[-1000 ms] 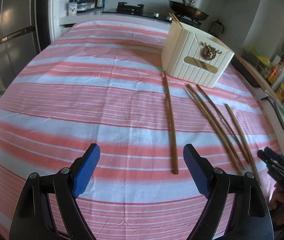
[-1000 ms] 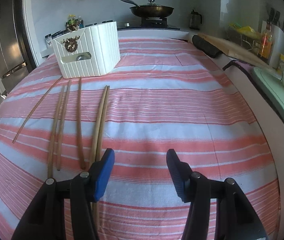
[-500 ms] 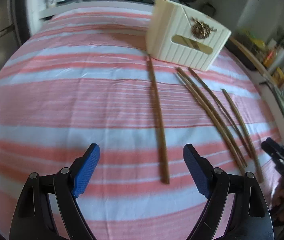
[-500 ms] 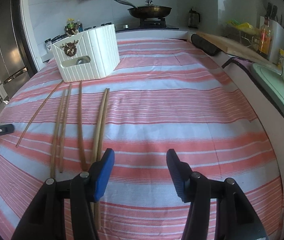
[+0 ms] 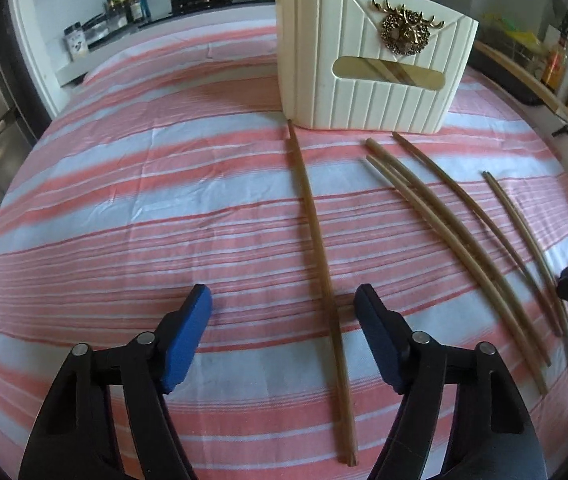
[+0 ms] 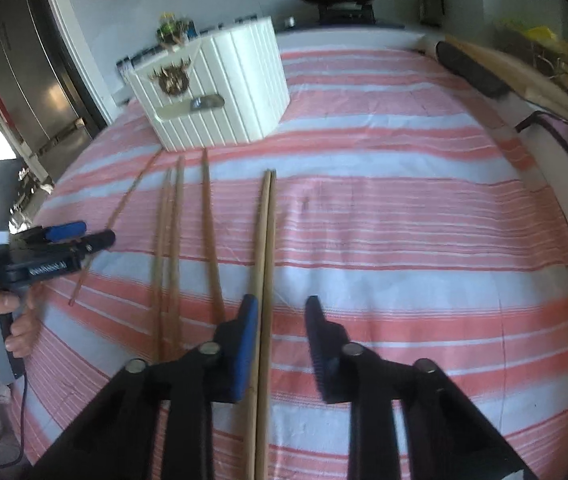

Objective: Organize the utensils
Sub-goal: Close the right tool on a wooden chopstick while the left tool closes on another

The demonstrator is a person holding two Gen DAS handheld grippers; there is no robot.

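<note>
The long thin brown wooden chopsticks lie in a loose fan on the pink-and-white striped cloth (image 5: 163, 208), their far tips directed to the cream ribbed plastic holder box (image 5: 368, 80) with a gold deer ornament. This way each one can be taken by the near end and carried forward into the box.

One single chopstick (image 5: 320, 248) lies between the blue pads of the left gripper (image 5: 283, 336), closer to its right pad. The jaws are closing but there is a wide gap on both sides, so nothing is clamped.

A pair of chopsticks (image 6: 265, 248) lying side by side runs just beside the left pad of the right gripper (image 6: 281, 344). These jaws are also closing; the right pad is clearly apart from the wood, so I judge that the pair is not held yet.

To the left of the right gripper lie three more chopsticks (image 6: 171, 240). Inside the box, behind both grippers' reach, some chopsticks show through the handle slot. Probably both hands prepare a pick at once.
</note>
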